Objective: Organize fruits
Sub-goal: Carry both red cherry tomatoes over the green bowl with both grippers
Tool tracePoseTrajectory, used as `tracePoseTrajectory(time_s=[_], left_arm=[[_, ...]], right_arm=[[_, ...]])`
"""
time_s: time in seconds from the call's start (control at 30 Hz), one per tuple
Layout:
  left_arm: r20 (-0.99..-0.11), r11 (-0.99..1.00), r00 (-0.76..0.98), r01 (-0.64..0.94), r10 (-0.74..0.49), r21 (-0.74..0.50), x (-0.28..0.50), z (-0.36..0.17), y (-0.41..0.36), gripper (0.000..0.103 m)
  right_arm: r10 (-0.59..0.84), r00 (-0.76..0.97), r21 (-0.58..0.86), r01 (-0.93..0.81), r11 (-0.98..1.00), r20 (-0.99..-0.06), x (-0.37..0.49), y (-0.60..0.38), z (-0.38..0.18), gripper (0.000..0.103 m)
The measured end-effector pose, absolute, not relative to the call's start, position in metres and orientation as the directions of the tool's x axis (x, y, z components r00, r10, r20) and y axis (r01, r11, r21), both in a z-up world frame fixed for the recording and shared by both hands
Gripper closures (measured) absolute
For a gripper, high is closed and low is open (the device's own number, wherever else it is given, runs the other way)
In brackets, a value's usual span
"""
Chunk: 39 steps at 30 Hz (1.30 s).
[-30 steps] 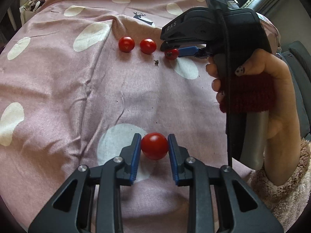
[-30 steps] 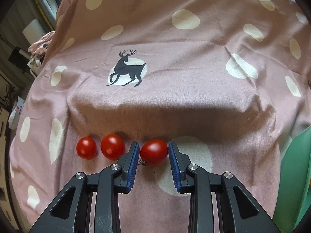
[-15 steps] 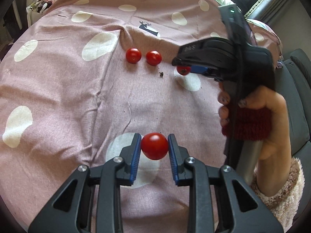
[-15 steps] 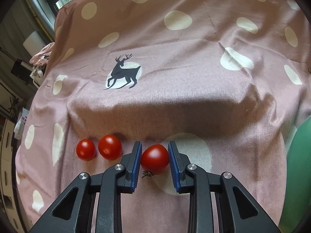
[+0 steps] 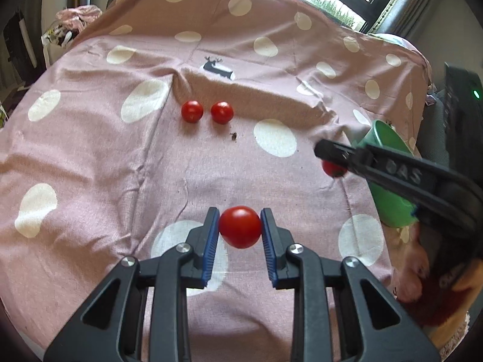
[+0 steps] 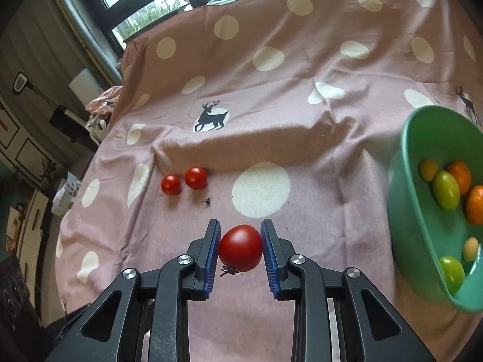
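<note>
My left gripper is shut on a red cherry tomato and holds it above the pink dotted cloth. My right gripper is shut on another red tomato with its stem hanging below, lifted off the cloth; it also shows in the left wrist view. Two more red tomatoes lie side by side on the cloth, also in the left wrist view. A green bowl at the right holds several green, yellow and orange fruits.
A loose dark stem lies on the cloth near the two tomatoes. The cloth rises in a fold behind them. Clutter and furniture stand past the left edge. Windows are at the back.
My right gripper has lifted its tomato away from the row and moved right toward the green bowl. My left gripper has drawn back, still holding its tomato.
</note>
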<state>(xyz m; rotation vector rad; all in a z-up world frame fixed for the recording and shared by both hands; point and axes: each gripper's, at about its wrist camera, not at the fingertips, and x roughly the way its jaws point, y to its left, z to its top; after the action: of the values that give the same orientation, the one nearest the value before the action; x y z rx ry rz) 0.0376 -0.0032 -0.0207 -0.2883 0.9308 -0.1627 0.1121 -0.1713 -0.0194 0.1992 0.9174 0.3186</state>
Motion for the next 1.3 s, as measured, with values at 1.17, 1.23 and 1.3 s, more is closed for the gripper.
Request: tracePoseTrajectory(time_s=[1.17,1.23,1.3], left_arm=[[-0.662,0.944,0.674,0.219,-0.329,-0.247,0.065,0.045,-0.157,0.076],[-0.668,0.944,0.667,0.228,-0.329,-0.238,0.07,0.043,-0.166,0.076],[-0.676,0.943,0.658,0.236,-0.333,-0.235,0.075,0.041,-0.175,0.076]], right_arm=[[0.177,0.83,0.407,0.065,0.911,-0.529,0.058,-0.335,0.035,0.073],[0.167,0.829,0.425,0.092,0.901,-0.533,0.059,-0.346,0.033,0.073],[0.158,0.832,0.449,0.12,0.886,-0.533,0.059,-0.359,0.03,0.073]])
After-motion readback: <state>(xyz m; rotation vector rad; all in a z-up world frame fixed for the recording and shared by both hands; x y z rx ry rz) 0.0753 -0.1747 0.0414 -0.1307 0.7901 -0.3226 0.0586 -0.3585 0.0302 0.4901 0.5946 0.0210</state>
